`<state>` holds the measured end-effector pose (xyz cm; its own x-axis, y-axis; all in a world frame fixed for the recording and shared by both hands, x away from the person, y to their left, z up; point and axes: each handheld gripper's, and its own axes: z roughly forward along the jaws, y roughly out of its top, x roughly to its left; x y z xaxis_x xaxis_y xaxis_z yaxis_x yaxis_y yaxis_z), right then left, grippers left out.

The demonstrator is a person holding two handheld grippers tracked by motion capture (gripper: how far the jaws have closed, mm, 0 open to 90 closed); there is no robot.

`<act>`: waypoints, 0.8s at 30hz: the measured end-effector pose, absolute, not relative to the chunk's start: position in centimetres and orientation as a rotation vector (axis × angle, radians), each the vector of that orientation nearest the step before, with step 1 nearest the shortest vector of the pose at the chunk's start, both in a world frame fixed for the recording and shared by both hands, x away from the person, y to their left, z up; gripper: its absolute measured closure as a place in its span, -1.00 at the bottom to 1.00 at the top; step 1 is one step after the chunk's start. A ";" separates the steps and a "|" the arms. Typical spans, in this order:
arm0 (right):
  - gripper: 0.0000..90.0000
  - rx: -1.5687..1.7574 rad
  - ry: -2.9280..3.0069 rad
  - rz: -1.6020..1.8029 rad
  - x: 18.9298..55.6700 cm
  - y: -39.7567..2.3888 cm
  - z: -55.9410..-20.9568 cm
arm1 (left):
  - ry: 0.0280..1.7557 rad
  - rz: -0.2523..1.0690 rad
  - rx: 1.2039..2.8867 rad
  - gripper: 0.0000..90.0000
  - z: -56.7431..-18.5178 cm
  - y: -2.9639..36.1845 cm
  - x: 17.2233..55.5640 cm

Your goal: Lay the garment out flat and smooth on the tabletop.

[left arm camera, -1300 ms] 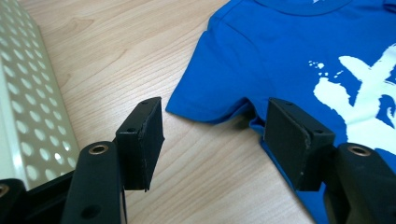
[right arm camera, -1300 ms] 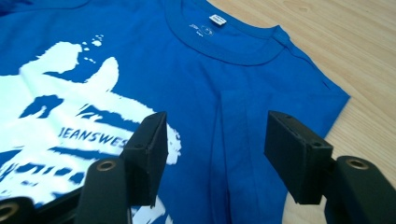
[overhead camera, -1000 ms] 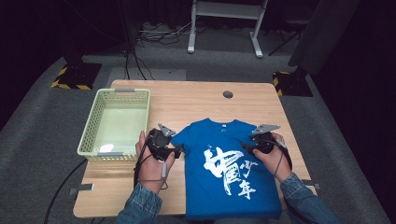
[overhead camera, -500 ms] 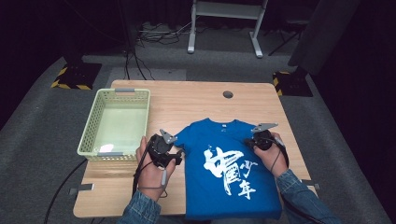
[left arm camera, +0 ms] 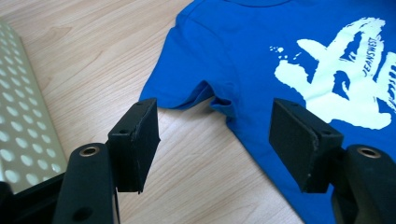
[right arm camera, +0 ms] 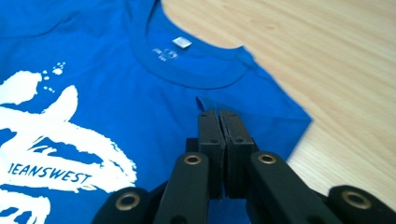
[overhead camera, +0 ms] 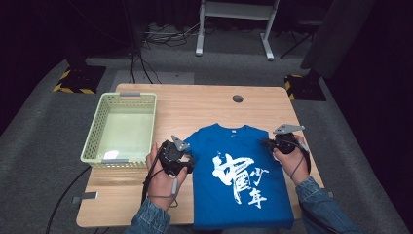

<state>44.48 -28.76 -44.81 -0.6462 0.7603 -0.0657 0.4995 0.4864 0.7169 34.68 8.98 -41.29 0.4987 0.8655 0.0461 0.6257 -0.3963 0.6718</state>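
T-shirt [overhead camera: 241, 180] lies flat on the table [overhead camera: 204, 105], print upward. The right gripper [right arm camera: 219, 122] has just closed on its sleeve fabric; the left gripper [left arm camera: 215, 135] stands with jaws apart before the other sleeve. A thin pinch might slip if lifted.

Overhead light is falling evenly on the table [overhead camera: 204, 105] while the surrounding floor [overhead camera: 44, 122] is lying dim; the high view is looking soft, and both gripper views are blurring toward their near jaws.
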 end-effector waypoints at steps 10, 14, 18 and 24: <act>0.25 1.331 2.044 0.866 43.0 -37.3 -43.5 | 1.149 0.491 2.227 -0.35 -42.5 6.6 35.0; -0.01 1.325 2.022 0.851 40.2 -38.4 -43.9 | 1.131 0.477 2.227 -0.38 -42.9 6.2 34.7; -0.09 1.263 2.086 0.960 37.6 -37.2 -43.3 | 1.124 0.473 2.215 -0.42 -43.1 5.9 34.1; -0.15 1.169 2.224 1.066 34.0 -34.6 -43.1 | 1.055 0.454 2.233 -0.42 -43.9 5.1 32.0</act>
